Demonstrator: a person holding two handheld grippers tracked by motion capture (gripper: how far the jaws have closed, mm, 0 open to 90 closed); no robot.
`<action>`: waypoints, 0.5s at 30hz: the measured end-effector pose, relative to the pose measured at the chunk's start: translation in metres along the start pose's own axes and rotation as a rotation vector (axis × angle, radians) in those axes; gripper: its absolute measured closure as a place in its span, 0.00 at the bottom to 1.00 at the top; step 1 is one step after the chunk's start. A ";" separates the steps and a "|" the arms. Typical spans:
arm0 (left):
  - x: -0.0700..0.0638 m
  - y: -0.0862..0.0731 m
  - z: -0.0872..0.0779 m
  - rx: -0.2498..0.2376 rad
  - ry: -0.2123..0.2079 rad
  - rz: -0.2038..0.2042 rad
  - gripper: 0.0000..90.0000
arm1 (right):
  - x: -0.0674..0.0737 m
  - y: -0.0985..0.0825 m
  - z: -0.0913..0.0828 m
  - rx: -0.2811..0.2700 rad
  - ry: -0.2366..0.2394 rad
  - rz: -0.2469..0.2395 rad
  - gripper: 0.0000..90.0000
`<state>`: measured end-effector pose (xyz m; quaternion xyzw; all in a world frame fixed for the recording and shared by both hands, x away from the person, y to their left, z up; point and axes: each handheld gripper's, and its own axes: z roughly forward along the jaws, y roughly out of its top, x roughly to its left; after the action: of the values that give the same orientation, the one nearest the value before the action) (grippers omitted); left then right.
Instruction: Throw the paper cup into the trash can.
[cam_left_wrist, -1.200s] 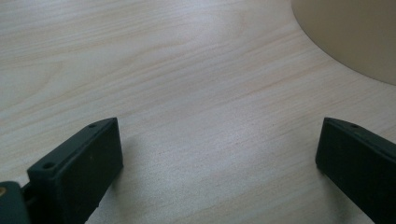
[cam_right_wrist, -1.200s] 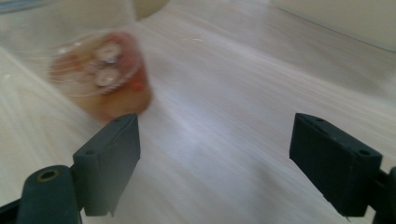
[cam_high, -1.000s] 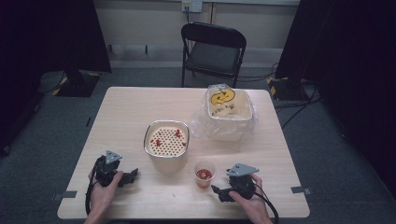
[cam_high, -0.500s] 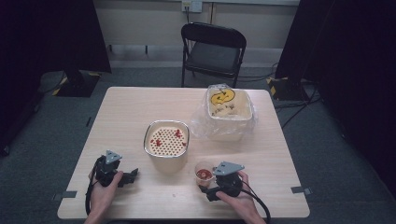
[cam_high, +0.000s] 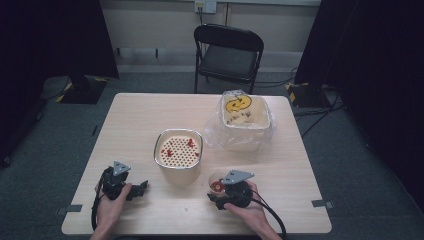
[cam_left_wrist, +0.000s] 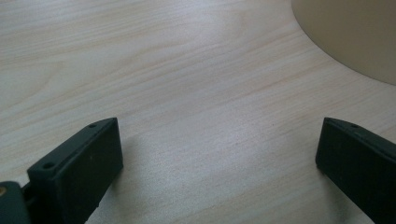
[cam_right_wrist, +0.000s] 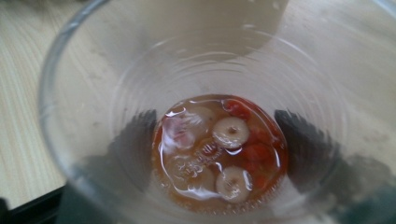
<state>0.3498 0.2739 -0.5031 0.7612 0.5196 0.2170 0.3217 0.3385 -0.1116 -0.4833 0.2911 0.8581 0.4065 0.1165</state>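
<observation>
Cup (cam_right_wrist: 196, 116), clear plastic with red fruit and pale slices in a little liquid, stands near the table's (cam_high: 135, 125) front edge just right of the strainer pot (cam_high: 178, 155). The right gripper (cam_high: 218, 192) has just been closing, its jaws now seen through the cup's walls on either side and seemingly pressing them; the left gripper (cam_left_wrist: 210, 154) rests apart over bare wood. Thin walls may buckle under a hard squeeze, or the cup may tip and spill when lifted.
</observation>
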 end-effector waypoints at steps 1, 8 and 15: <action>0.000 0.000 0.000 0.000 -0.001 0.000 0.00 | 0.000 0.000 0.001 0.002 0.000 -0.001 0.37; 0.000 0.000 0.000 0.000 0.000 0.001 0.00 | -0.001 -0.001 0.005 -0.003 -0.004 -0.005 0.40; 0.000 0.000 -0.001 0.000 -0.003 0.003 0.00 | -0.004 0.001 0.005 -0.009 -0.004 0.001 0.47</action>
<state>0.3490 0.2740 -0.5030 0.7623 0.5180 0.2161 0.3223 0.3441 -0.1099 -0.4859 0.2919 0.8560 0.4098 0.1192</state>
